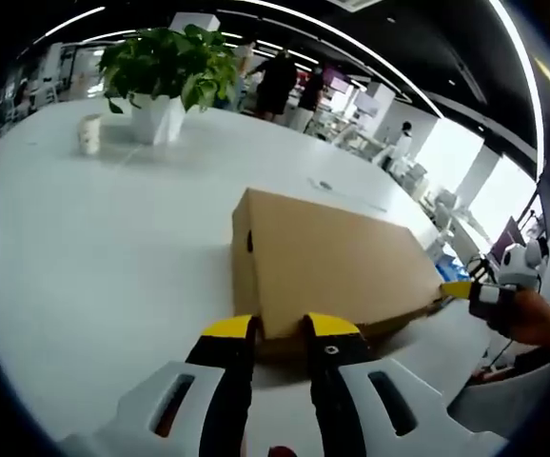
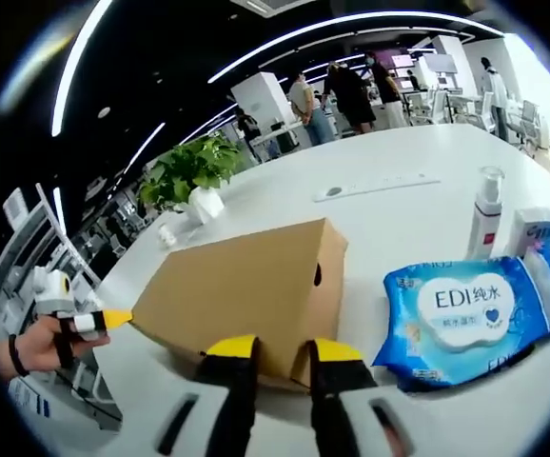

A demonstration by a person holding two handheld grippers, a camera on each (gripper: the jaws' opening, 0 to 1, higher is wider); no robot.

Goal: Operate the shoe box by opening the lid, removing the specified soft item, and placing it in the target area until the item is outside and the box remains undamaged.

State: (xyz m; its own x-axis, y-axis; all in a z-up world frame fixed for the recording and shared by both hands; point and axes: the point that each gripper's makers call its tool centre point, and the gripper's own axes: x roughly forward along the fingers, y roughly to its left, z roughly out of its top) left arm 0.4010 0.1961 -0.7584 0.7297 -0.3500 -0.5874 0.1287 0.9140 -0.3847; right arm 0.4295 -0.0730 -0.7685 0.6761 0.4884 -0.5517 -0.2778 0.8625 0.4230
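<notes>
Shoe box (image 1: 337, 262) — between both hand-held grippers

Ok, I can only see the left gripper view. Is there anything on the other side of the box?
Observer: Yes, a blue wipes pack lies on the table beside the shoe box.
Operator: Is anything behind the pack?
Observer: A white pump bottle stands upright there, with a small white carton next to it.
Operator: What are my right gripper's jaws doing?
Observer: The right gripper has its jaws apart, at the box's near lower corner.
</notes>
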